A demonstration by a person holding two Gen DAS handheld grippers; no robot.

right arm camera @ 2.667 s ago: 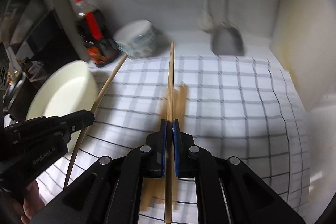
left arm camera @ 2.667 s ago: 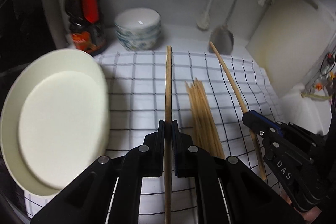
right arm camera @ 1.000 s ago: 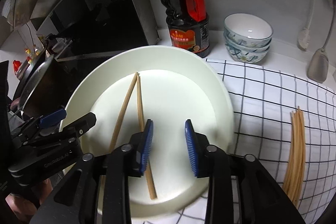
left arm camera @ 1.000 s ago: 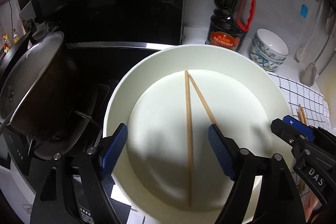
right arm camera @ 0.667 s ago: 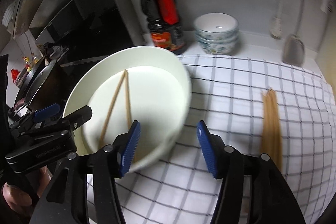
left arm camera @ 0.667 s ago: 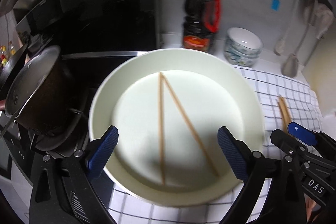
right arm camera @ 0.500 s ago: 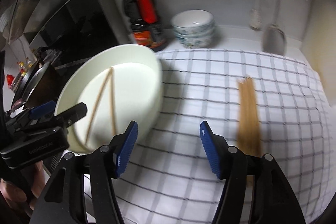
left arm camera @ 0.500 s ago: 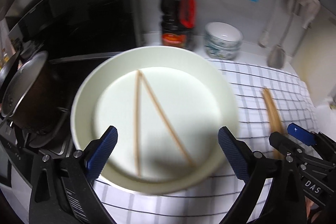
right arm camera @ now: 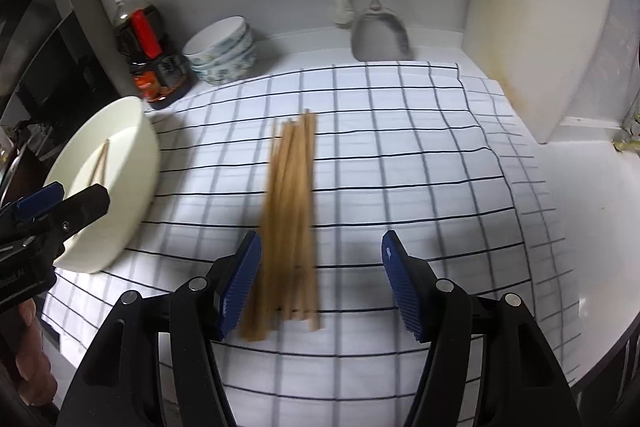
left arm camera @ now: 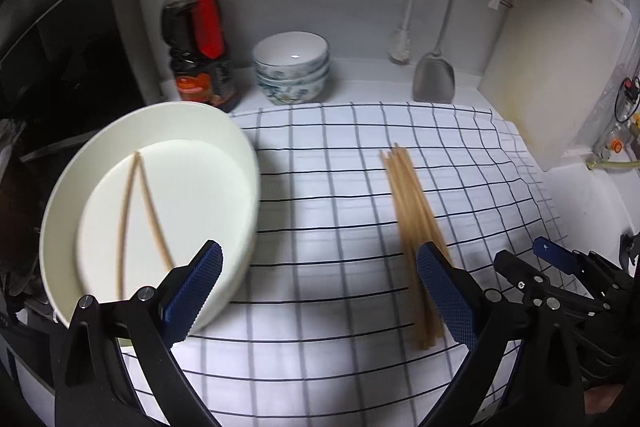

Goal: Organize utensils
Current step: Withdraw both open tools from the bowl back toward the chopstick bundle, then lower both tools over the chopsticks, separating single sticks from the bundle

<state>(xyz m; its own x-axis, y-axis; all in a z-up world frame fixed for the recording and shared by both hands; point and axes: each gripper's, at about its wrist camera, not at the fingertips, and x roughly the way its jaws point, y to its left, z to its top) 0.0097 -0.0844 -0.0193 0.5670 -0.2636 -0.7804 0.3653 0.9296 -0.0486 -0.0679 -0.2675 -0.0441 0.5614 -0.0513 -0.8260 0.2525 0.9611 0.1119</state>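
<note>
Left gripper (left arm camera: 318,291): black angular frame, silver round screws showing along each arm, blue ribbed pads lining the fingers. Right gripper (right arm camera: 320,281): matching black build, blue textured pads, silver screws. White lettering is showing on each gripper's side in the other's view.

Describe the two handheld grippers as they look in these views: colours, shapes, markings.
Both are alike. The left gripper has two black angular arms with round silver bolts, each tipped with a flat blue pad of fine ribbed texture. The right gripper has the same black arms, silver bolts and blue ribbed pads. Seen side-on from the right wrist, the left gripper's black body carries white lettering, too cut off to read.
</note>
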